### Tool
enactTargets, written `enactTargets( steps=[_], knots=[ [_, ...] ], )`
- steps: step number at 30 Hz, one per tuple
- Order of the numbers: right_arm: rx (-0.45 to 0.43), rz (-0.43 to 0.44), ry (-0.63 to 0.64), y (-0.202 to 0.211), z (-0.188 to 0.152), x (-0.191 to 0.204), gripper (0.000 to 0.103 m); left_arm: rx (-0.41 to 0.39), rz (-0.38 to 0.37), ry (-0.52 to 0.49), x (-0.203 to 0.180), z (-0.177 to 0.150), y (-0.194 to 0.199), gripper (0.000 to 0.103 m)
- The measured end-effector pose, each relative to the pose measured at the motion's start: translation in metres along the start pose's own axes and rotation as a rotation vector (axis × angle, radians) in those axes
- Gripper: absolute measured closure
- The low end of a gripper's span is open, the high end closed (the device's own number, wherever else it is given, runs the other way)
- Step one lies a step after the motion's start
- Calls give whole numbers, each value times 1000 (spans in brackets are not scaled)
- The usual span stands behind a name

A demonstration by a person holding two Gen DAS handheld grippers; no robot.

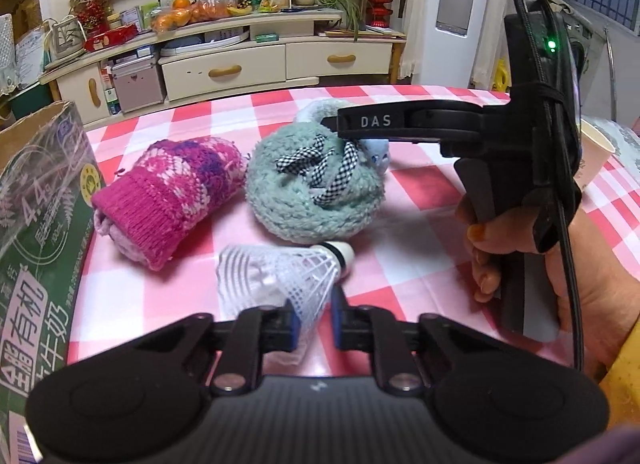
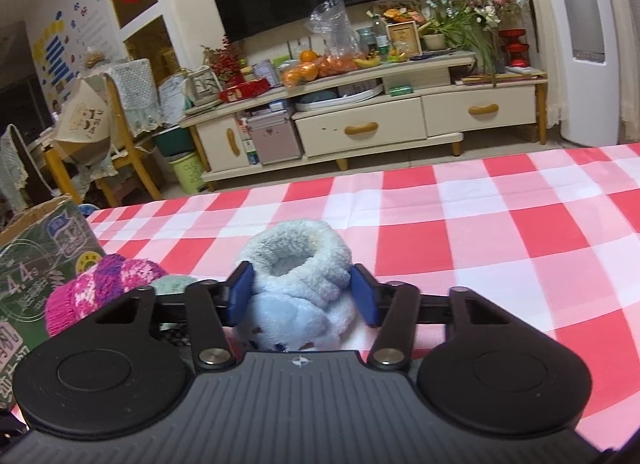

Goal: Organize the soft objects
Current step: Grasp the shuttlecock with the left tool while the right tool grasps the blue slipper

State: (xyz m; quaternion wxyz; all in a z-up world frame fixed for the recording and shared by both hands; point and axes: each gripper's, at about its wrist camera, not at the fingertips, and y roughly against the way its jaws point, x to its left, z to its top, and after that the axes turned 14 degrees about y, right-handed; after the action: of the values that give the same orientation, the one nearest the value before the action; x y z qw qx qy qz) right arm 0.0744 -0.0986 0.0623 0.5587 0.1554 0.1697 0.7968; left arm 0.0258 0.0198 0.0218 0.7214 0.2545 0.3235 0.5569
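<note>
Blue pads of the left gripper [image 1: 314, 324] sit at the bottom centre of the left wrist view, pinched on the net skirt of a white shuttlecock [image 1: 288, 268]. Its long axis runs from lower left to upper right across the frame, cork tip pointing toward the right, skirt mouth toward the camera. Just behind it lie a pink knitted sock [image 1: 168, 200] at left centre and a green fluffy slipper [image 1: 312, 188] at centre, on the checked tablecloth [image 1: 420, 200]. A green carton [image 1: 36, 248] stands at the left edge.

In the right wrist view, the right gripper [image 2: 304, 296] straddles a pale blue plush slipper [image 2: 296, 284] at lower centre; the left pad appears to touch the fleece, while whether the right pad presses cannot be told. The slipper's opening faces up and away.

The likely risk on the left is that the thin skirt crumples or slips free, since the grip is on mesh rather than cork. On the right, a partial squeeze on loose fleece could let the slipper sag or twist out when lifted.
</note>
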Motion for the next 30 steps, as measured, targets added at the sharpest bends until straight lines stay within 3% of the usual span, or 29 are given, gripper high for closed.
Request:
enactTargets(
  steps=[9, 30],
  knots=[
    [-8, -21, -33, 8, -3, -4, 54, -36, -20, -3, 2, 3, 7, 103],
    [2, -145, -127, 49, -27, -9, 64, -135, -115, 70, 26, 17, 50, 103]
  ],
)
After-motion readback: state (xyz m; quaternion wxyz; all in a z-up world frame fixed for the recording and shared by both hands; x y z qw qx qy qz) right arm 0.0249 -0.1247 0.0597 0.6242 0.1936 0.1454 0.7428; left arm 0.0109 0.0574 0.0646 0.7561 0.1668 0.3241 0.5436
